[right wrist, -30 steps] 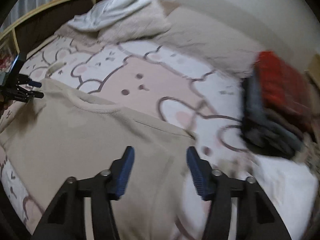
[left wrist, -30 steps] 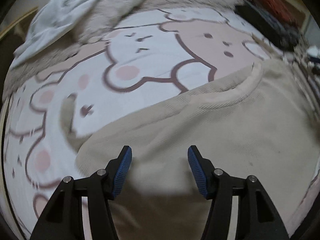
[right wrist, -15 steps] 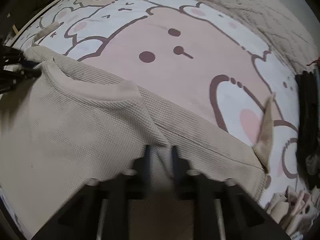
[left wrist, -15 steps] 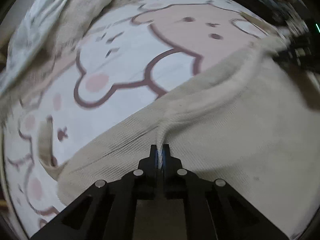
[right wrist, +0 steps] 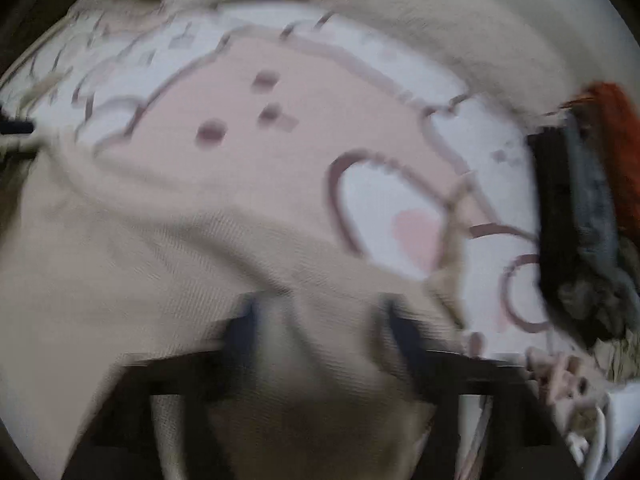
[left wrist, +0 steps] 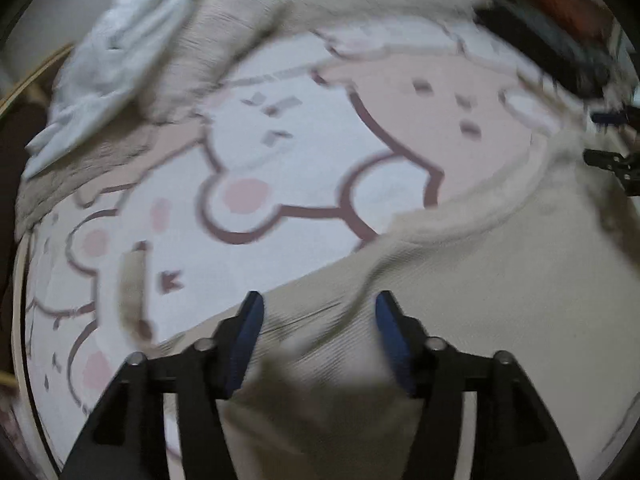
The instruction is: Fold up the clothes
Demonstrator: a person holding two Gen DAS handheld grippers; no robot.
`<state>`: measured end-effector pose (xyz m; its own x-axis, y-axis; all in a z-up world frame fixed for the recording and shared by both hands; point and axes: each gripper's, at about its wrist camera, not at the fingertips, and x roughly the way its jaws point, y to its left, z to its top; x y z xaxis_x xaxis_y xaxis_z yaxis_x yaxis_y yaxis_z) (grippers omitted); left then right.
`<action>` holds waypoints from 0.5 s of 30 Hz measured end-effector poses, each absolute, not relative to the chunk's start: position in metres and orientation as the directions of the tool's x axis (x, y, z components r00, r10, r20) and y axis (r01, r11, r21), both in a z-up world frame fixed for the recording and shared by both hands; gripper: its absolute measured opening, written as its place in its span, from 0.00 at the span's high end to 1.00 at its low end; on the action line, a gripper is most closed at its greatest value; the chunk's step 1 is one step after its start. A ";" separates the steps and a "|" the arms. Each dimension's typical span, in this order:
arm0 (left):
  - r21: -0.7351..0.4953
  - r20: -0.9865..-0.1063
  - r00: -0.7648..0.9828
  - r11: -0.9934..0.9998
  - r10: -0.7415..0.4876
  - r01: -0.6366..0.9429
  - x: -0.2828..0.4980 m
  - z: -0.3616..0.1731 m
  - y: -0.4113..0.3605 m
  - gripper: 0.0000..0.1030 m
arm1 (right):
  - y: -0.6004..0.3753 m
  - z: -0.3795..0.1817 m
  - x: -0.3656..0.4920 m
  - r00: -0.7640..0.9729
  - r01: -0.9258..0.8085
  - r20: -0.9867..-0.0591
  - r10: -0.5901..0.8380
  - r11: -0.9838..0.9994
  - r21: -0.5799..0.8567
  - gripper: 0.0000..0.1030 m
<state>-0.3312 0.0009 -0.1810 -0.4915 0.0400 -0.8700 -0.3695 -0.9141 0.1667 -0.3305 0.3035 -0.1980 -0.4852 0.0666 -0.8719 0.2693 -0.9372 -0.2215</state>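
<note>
**Beige top spread on the bed, both grippers parting above it**

A beige waffle-knit top [left wrist: 500, 280] is laid flat on a bed covered by a white and pink sheet printed with cartoon bears [left wrist: 288, 168]. In the left wrist view the garment fills the near right part of the bed, its ribbed neckline curving toward the right edge. A raised ridge of fabric runs between the blue-padded fingers of the left gripper [left wrist: 318, 332], whose jaws are opening; the pads are seen apart from the cloth, with nothing pinched. In the right wrist view, heavily blurred, the jaws of the right gripper [right wrist: 316, 332] are likewise opening, spread wide over a puckered fold of the same top [right wrist: 120, 280]; no pressure on the cloth can be made out. The right gripper's fingertips also appear at the right edge of the left wrist view, beside the neckline.

At the head of the bed a white crumpled cloth [left wrist: 108, 60] is lying on a fuzzy beige pillow [left wrist: 224, 36]. Near the bed's right edge a stack of dark and orange-red folded clothes [right wrist: 588, 208] is placed.
</note>
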 end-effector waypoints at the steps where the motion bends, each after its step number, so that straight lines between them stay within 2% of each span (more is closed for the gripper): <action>1: 0.160 -0.859 -0.510 -0.925 0.042 -0.345 -0.324 -0.170 -0.010 0.43 | 0.313 -0.183 -0.322 -0.517 0.235 -0.855 0.050 -0.952 -0.197 0.21; 4: 0.146 -0.844 -0.535 -0.943 0.039 -0.299 -0.286 -0.147 -0.042 0.43 | 0.347 -0.140 -0.284 -0.573 0.138 -0.819 0.015 -0.984 -0.115 0.21; 5: 0.138 -0.840 -0.540 -0.943 0.051 -0.303 -0.269 -0.142 -0.050 0.43 | 0.359 -0.130 -0.268 -0.588 0.112 -0.809 0.001 -0.990 -0.083 0.26; 6: 0.118 -0.838 -0.541 -0.941 0.076 -0.316 -0.243 -0.138 -0.056 0.43 | 0.370 -0.123 -0.249 -0.598 0.091 -0.801 -0.018 -0.995 -0.045 0.34; 7: 0.098 -0.835 -0.541 -0.939 0.102 -0.329 -0.217 -0.134 -0.061 0.43 | 0.381 -0.118 -0.228 -0.601 0.067 -0.798 -0.039 -0.998 -0.002 0.51; 8: 0.068 -0.843 -0.523 -0.938 0.129 -0.340 -0.199 -0.135 -0.062 0.43 | 0.392 -0.119 -0.205 -0.590 0.038 -0.804 -0.066 -0.998 0.055 0.60; 10: -0.017 -0.861 -0.470 -0.934 0.195 -0.356 -0.161 -0.138 -0.062 0.43 | 0.405 -0.124 -0.166 -0.572 -0.002 -0.810 -0.130 -0.987 0.160 0.68; 12: -0.082 -0.863 -0.445 -0.937 0.237 -0.340 -0.127 -0.146 -0.059 0.43 | 0.407 -0.140 -0.127 -0.554 -0.044 -0.809 -0.197 -0.963 0.264 0.69; 15: -0.086 -0.871 -0.437 -0.946 0.224 -0.314 -0.093 -0.170 -0.052 0.43 | 0.405 -0.171 -0.080 -0.535 -0.103 -0.793 -0.292 -0.909 0.404 0.69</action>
